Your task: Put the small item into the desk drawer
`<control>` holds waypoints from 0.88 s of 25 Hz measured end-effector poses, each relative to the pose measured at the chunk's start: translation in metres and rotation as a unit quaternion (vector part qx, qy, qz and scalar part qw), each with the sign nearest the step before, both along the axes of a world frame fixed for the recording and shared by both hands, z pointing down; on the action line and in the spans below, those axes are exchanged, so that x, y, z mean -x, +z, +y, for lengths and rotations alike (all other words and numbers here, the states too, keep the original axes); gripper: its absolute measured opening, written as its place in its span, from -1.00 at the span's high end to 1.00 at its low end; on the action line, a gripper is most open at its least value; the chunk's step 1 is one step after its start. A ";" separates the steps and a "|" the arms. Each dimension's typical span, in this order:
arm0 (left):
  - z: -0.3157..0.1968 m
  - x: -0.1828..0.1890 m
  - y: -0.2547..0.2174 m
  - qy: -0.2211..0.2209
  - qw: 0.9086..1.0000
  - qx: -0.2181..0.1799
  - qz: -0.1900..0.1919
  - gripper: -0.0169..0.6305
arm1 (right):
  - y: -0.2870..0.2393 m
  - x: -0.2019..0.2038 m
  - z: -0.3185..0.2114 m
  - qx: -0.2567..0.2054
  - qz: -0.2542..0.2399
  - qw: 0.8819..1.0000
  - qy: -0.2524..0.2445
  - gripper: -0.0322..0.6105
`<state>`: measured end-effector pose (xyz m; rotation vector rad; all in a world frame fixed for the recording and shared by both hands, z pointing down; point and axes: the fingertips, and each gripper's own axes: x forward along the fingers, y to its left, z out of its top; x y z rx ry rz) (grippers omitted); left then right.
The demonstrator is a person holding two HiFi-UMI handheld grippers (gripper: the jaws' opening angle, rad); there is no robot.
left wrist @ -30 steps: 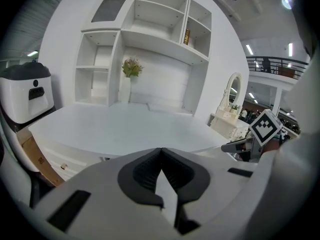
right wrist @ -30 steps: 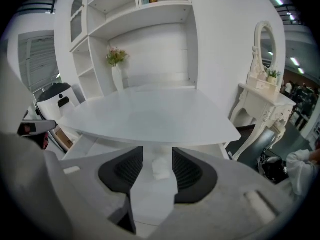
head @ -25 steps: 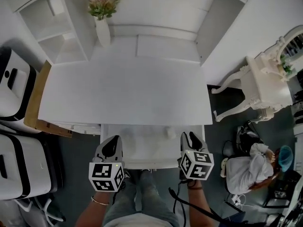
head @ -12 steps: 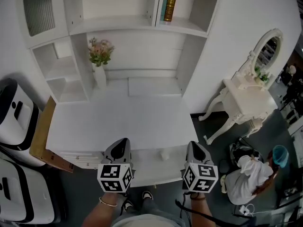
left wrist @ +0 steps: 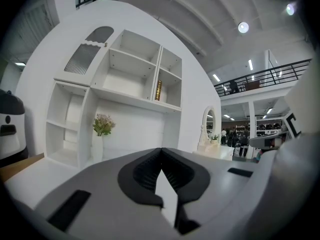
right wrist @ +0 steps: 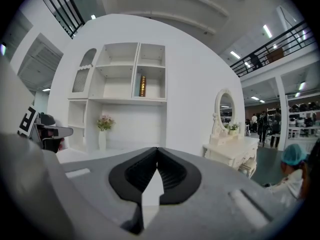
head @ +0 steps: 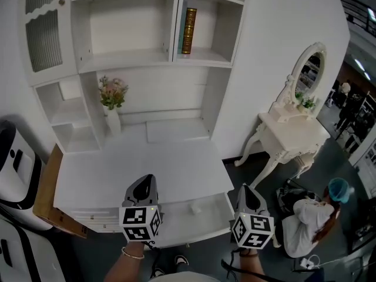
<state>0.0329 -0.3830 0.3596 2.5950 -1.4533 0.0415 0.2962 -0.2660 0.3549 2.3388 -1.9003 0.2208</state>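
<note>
Fingers (left wrist: pixel 142 171) pressed together on left gripper (head: pixel 147 181) and right gripper (head: pixel 245 189) (both empty), small item (head: pixel 195 207) in open drawer (head: pixel 175 217).

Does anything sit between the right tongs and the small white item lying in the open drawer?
Nothing visible does. The small white item lies in the open drawer, and only bare drawer floor separates it from the right tongs. These are shut and empty, and are held near the drawer's right end.
</note>
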 end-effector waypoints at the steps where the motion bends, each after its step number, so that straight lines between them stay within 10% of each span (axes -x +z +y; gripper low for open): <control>1: 0.000 0.000 0.002 0.000 1.000 0.004 0.000 0.93 | 0.002 -0.003 0.004 0.003 -0.002 1.000 0.006 0.88; 22: 0.011 -0.005 0.007 0.002 1.000 0.012 -0.016 0.93 | 0.010 -0.010 0.014 0.013 -0.016 1.000 0.014 0.88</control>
